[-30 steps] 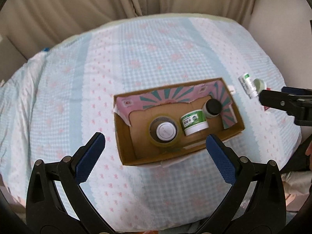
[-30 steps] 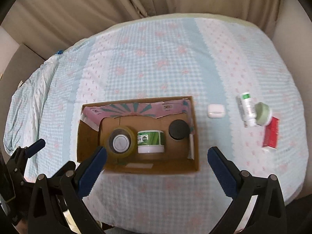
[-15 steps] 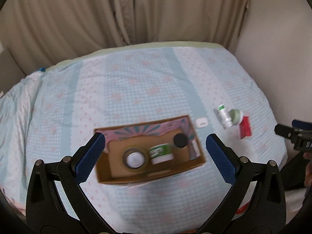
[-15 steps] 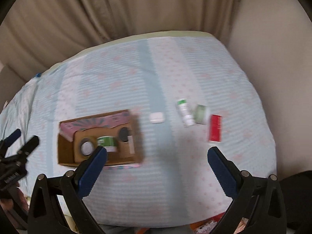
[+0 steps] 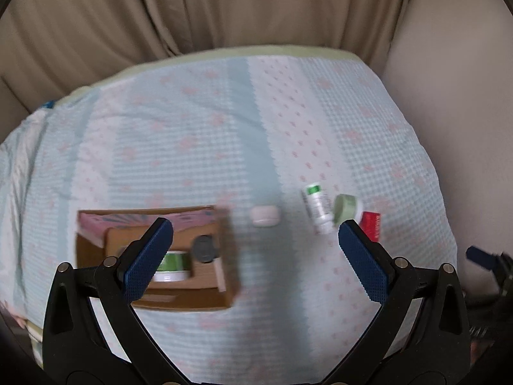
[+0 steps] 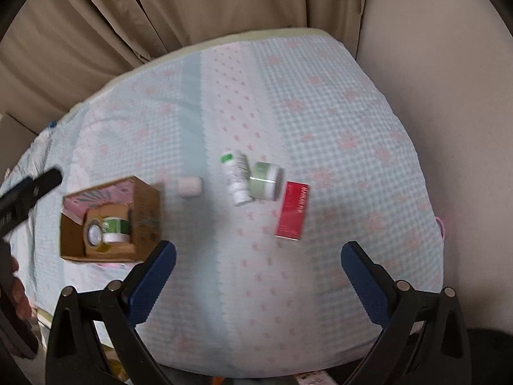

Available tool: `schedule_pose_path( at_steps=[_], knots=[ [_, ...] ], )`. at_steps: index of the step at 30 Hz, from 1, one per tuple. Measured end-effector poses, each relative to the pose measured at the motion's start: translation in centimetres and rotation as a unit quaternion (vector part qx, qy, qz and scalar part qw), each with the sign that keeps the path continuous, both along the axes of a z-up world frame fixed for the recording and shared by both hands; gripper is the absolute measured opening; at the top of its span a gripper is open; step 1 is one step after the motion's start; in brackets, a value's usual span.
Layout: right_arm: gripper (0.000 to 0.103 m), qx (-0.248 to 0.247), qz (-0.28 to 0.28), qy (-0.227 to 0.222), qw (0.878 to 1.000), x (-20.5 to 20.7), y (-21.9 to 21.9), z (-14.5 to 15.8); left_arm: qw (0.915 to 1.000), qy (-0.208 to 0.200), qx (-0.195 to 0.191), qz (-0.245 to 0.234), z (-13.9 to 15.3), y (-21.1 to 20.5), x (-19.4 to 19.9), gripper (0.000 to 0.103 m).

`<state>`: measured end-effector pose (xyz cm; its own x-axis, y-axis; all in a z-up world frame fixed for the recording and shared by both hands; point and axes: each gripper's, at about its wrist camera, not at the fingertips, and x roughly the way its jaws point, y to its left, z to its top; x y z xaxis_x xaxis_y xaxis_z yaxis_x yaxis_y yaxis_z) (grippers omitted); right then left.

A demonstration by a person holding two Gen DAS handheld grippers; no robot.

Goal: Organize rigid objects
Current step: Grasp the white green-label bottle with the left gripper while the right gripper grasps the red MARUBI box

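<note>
A cardboard box [image 5: 179,300] [image 6: 146,215] sits on the bed at the left, holding a tape roll [image 6: 93,234], a green-labelled jar [image 5: 171,264] [image 6: 116,229] and a black-capped jar [image 5: 205,248]. To its right lie a small white case [image 5: 264,215] [image 6: 189,186], a white bottle [image 5: 317,207] [image 6: 237,176], a pale green jar [image 5: 346,207] [image 6: 266,181] and a red box [image 5: 372,226] [image 6: 292,210]. My left gripper [image 5: 253,247] is open and empty, high above the white case. My right gripper [image 6: 258,263] is open and empty, in front of the red box.
The bed has a light blue checked cover [image 5: 192,134] with pink flowers. Beige curtains [image 5: 224,6] hang behind it and a plain wall [image 6: 449,80] stands at the right. The other gripper shows at the frame edge in the left wrist view [image 5: 481,256] and in the right wrist view [image 6: 29,192].
Both grippers have pulled back and up from the box and swung right, so the loose items at the right now sit nearer the middle. Both stay open.
</note>
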<state>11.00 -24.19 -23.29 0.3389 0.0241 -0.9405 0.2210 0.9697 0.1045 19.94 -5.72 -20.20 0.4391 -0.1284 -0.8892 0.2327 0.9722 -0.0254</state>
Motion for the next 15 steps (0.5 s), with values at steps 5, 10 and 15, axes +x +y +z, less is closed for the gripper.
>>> schedule_pose_path(
  at_steps=[5,10,15],
  knots=[
    [0.103,0.015,-0.003,0.017,1.0,1.4,-2.6,-2.1,0.9988,0.044,0.014,-0.016,-3.6,-4.9,2.9,0.103],
    [0.102,0.026,-0.025,0.027,0.999,3.1,-4.6,-4.4,0.9949,0.097,0.012,-0.024,-7.7,-8.2,5.6,0.103],
    [0.102,0.028,-0.035,0.062,0.997,4.8,-5.3,-7.4,0.9885,0.148,0.025,-0.019,-12.8,-10.3,8.1,0.103]
  ],
)
